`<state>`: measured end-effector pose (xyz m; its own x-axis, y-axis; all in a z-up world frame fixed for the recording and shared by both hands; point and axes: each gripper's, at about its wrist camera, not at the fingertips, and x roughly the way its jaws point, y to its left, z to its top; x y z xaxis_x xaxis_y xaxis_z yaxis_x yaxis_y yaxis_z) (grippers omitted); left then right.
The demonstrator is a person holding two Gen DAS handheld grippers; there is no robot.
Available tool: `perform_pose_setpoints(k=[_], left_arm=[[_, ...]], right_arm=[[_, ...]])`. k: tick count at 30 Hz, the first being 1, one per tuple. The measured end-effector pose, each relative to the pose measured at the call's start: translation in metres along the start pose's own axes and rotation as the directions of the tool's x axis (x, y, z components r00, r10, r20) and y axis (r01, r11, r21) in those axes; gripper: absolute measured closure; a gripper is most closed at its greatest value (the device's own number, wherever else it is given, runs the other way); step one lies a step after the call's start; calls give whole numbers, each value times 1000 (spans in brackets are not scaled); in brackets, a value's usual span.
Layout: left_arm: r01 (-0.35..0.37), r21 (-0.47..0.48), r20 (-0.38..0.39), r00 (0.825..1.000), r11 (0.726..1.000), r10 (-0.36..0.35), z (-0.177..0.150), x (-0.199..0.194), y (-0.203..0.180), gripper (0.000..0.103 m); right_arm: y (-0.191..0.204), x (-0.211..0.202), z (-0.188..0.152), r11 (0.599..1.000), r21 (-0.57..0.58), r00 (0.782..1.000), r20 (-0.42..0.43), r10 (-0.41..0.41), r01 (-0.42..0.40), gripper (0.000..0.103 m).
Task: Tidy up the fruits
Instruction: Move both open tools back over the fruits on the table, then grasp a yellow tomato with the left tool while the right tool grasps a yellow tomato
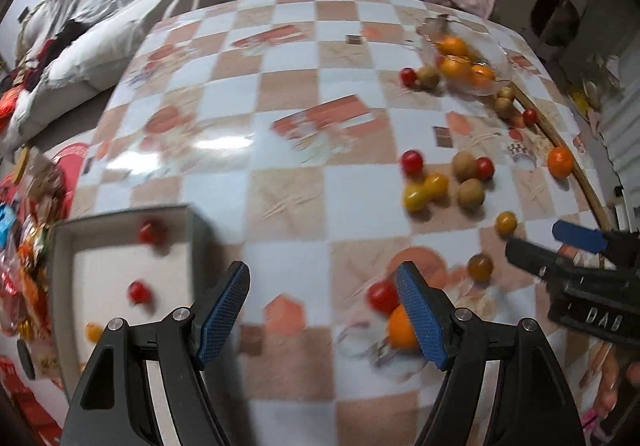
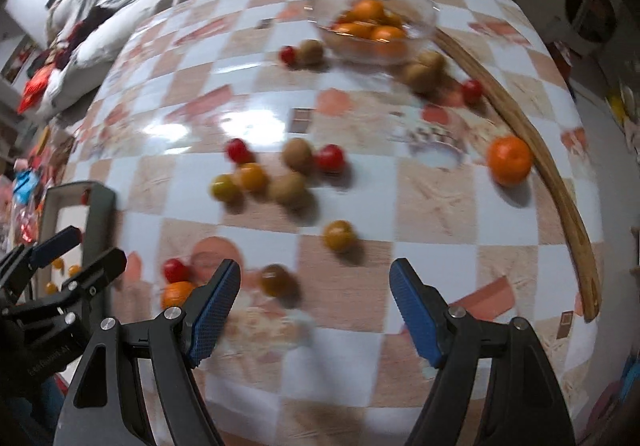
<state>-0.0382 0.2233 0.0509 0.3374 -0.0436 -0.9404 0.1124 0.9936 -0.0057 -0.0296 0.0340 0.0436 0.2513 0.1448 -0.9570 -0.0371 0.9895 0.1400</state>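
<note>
Both tools hang spread over the checkered desk (image 1: 304, 182) with nothing between their pads. Left hand-held gripper (image 1: 322, 316) is released, and its right finger (image 1: 420, 320) covers part of an orange (image 1: 400, 326) and the edge of a red tomato (image 1: 380, 296) just beyond it. Right hand-held gripper (image 2: 316, 312) is likewise released; a dark yellow tomato (image 2: 276, 280) lies just past its left finger (image 2: 214, 310), and a second yellow tomato (image 2: 339, 236) sits a little farther out.

Motion blur softens nearly everything, so small fruits read as coloured blobs. Brown round fruits (image 2: 294, 172) in the middle cluster cannot be identified.

Near the left tool, a grey box (image 1: 120, 214) with a pale floor holds two red tomatoes (image 1: 152, 232) and a small yellow one (image 1: 94, 332); its near end is cut off by the tool's frame, so its full contents cannot be told. At the far side, a clear glass bowl (image 2: 424, 12) holds several oranges (image 2: 370, 10), their count unclear. One loose orange (image 2: 509, 160) rests beside a curved wooden strip (image 2: 560, 190) along the desk's right side, and more red, yellow and brown fruits lie scattered between bowl and tools.
</note>
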Motion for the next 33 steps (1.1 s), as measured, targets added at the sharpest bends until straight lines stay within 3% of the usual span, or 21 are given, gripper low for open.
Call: perform_pose_setpoints(k=[3, 7, 10, 24, 26, 28, 30, 33], left_arm=[[15, 24, -12, 1000, 1000, -14, 10, 11, -12, 26], [23, 41, -35, 999, 999, -22, 21, 29, -25, 26], [22, 35, -48, 999, 999, -20, 29, 40, -29, 26], [16, 24, -86, 996, 1000, -13, 42, 67, -46, 27], [10, 25, -94, 996, 1000, -8, 42, 69, -48, 39], [14, 32, -89, 996, 999, -11, 42, 70, -48, 41], [22, 41, -86, 996, 999, -18, 42, 69, -49, 46], [55, 37, -77, 996, 998, -52, 43, 66, -49, 70]], right_arm=[[-10, 7, 2, 1000, 10, 1000, -5, 0, 0, 25], [-15, 16, 5, 1000, -5, 1000, -24, 16, -16, 42], [-14, 23, 6, 999, -33, 999, -32, 23, -24, 48], [-4, 34, 12, 993, -111, 999, -26, 31, -34, 56], [-3, 34, 11, 992, -119, 999, -23, 27, -29, 61], [-2, 34, 10, 991, -131, 999, -22, 24, -27, 75], [-1, 34, 9, 990, -138, 1000, -21, 23, -26, 79], [-3, 34, 9, 991, -129, 999, -20, 27, -30, 79]])
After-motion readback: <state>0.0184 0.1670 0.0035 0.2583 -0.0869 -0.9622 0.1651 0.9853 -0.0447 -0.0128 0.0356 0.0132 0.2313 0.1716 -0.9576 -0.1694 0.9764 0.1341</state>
